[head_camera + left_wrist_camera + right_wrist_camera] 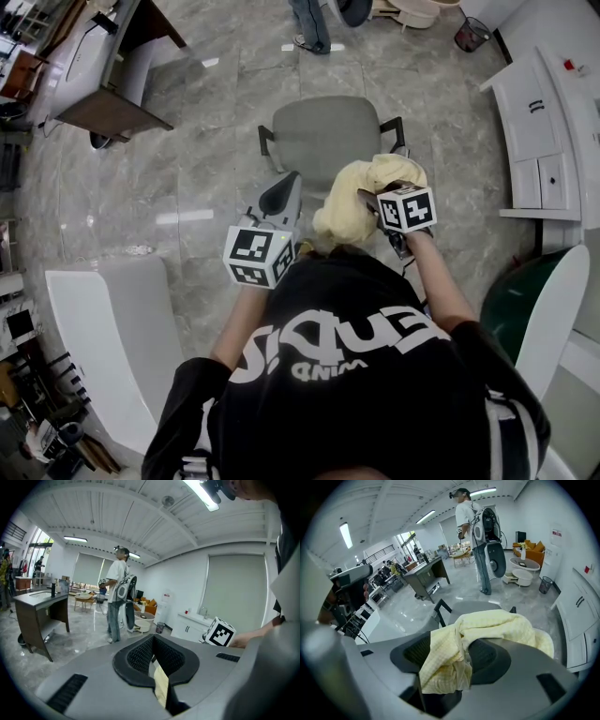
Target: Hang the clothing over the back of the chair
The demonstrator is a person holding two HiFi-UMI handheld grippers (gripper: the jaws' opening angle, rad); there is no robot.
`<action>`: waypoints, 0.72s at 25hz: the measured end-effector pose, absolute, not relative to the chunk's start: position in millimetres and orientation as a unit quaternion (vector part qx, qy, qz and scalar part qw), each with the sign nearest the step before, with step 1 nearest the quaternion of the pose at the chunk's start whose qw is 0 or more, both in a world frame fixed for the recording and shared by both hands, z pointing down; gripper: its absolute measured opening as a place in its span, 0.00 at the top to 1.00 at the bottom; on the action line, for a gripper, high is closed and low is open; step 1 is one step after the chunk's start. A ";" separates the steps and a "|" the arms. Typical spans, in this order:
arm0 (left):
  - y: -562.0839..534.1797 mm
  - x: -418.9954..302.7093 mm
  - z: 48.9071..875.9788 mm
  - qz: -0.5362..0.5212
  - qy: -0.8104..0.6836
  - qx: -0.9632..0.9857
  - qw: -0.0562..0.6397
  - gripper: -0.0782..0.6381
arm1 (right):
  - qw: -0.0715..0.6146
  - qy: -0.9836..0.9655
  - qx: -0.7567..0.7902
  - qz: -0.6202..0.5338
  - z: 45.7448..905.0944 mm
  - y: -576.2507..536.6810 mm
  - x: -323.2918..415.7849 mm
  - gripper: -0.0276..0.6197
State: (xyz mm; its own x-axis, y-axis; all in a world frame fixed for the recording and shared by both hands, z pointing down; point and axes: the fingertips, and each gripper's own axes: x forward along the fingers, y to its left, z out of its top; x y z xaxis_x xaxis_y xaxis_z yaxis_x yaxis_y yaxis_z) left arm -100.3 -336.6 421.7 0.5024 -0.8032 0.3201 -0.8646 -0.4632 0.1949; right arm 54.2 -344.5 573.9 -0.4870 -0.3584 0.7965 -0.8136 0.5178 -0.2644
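Right tool clamping bunched yellow clothing, holding it over near side of grey chair. Left tool pinching thin clothing strip, jaws nearly together.

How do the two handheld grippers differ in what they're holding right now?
The right gripper is clamped on a thick bunch of the yellow clothing, which spills over its fingers; the left gripper pinches only a thin sliver of it. The right gripper tilts down toward the grey chair, while the left gripper points out level across the room. Both are closed on the same garment.
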 end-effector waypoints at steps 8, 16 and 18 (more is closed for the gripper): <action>-330.8 -101.1 418.6 0.090 -0.488 0.852 0.166 0.87 | 0.386 -0.775 0.387 0.318 582.3 -325.8 79.0 0.56; -326.1 -94.8 417.8 0.091 -0.480 0.856 0.166 0.87 | 0.350 -0.774 0.408 0.333 579.9 -320.5 89.2 0.56; -325.2 -93.6 417.8 0.090 -0.478 0.858 0.165 0.87 | 0.331 -0.787 0.411 0.319 566.9 -323.0 84.7 0.56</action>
State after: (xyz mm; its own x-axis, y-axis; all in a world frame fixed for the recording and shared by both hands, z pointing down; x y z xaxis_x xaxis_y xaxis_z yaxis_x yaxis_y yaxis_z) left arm -93.6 -325.2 417.8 0.5259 -0.7907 0.3134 -0.8505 -0.4876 0.1970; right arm 84.7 -323.0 566.9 -0.4430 -0.4362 0.7833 -0.8581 0.4592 -0.2297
